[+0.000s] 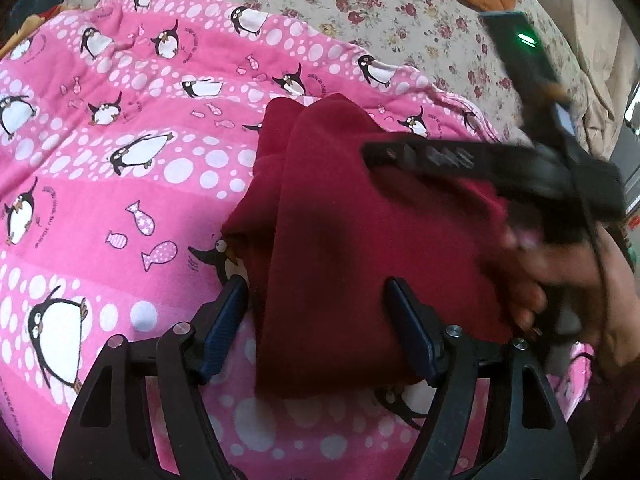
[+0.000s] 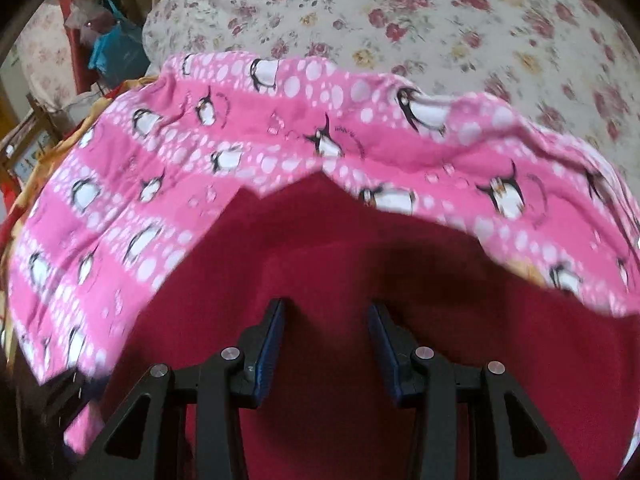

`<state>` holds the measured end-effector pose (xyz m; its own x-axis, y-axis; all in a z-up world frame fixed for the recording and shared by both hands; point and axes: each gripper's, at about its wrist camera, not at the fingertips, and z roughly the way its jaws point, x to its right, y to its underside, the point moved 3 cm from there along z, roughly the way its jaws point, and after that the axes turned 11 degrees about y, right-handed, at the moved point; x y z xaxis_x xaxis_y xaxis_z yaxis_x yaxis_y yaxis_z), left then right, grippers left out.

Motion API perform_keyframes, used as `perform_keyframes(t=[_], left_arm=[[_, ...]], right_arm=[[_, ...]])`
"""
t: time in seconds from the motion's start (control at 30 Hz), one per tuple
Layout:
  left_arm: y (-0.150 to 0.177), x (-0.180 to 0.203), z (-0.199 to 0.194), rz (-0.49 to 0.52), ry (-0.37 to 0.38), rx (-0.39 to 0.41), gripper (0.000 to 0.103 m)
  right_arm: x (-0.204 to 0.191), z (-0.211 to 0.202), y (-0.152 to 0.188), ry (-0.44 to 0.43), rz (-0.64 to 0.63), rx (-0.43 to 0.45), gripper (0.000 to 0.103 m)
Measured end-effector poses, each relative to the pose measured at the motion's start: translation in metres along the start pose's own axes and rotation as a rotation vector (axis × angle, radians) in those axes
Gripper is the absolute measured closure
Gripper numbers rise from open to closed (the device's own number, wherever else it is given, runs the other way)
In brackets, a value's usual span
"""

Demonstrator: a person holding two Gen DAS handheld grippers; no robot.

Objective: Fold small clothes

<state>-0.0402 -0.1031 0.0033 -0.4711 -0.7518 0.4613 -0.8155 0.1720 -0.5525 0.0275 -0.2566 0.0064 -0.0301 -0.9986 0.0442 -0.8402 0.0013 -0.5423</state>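
Left wrist view: we see our left gripper [image 1: 316,300] spread wide astride the red cloth [image 1: 340,240], centre frame on the pink blanket [image 1: 120,200]. Our right gripper [image 2: 326,320] hovers unclenched over it.

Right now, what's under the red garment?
The red garment lies on the pink penguin blanket, which sits on a floral sheet. Whatever is directly beneath the garment is covered. Both grippers, left gripper and right gripper, are open.
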Motion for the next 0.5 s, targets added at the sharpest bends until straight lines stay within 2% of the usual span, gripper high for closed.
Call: perform_keyframes(t=[0.2, 0.3, 0.5], left_arm=[[0.000, -0.001, -0.001, -0.004, 0.022, 0.002, 0.025], [0.000, -0.002, -0.001, -0.011, 0.028, 0.006, 0.024], [0.001, 0.000, -0.001, 0.002, 0.026, 0.010, 0.024]], right_arm=[[-0.003, 0.037, -0.028, 0.022, 0.048, -0.022, 0.061], [-0.006, 0.046, -0.028, 0.026, 0.050, -0.001, 0.061], [0.002, 0.048, -0.022, -0.034, 0.111, 0.022, 0.060]])
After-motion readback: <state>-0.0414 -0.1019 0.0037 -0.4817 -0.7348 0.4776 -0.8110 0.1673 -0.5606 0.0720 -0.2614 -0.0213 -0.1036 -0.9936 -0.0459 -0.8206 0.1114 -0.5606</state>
